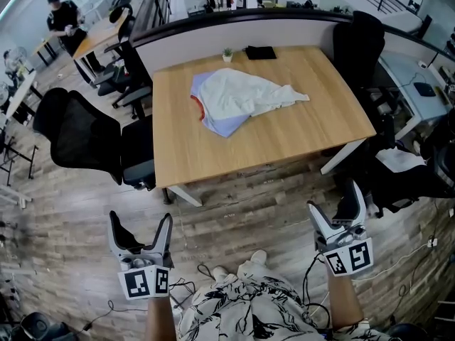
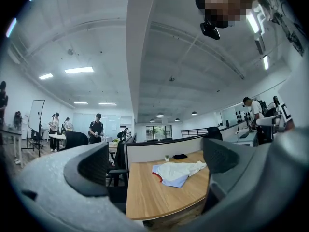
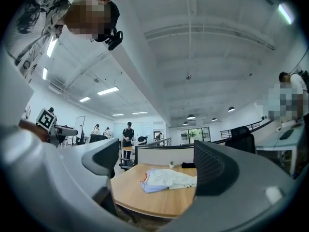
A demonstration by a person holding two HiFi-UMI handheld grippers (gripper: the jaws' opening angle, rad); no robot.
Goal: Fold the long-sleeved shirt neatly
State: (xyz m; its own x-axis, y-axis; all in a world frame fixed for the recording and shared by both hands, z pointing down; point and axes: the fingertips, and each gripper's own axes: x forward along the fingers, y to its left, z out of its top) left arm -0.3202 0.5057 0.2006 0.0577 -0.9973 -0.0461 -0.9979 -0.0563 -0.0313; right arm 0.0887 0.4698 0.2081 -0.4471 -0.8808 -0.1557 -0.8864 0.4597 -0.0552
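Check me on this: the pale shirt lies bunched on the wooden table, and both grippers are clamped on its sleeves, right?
Not quite. The pale shirt does lie bunched on the wooden table, but neither gripper touches it. The head view shows the left gripper and the right gripper well short of the table, jaws apart and empty.

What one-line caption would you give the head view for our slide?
Open, empty fingers: left gripper and right gripper hover short of a desk where a crumpled white shirt lies.
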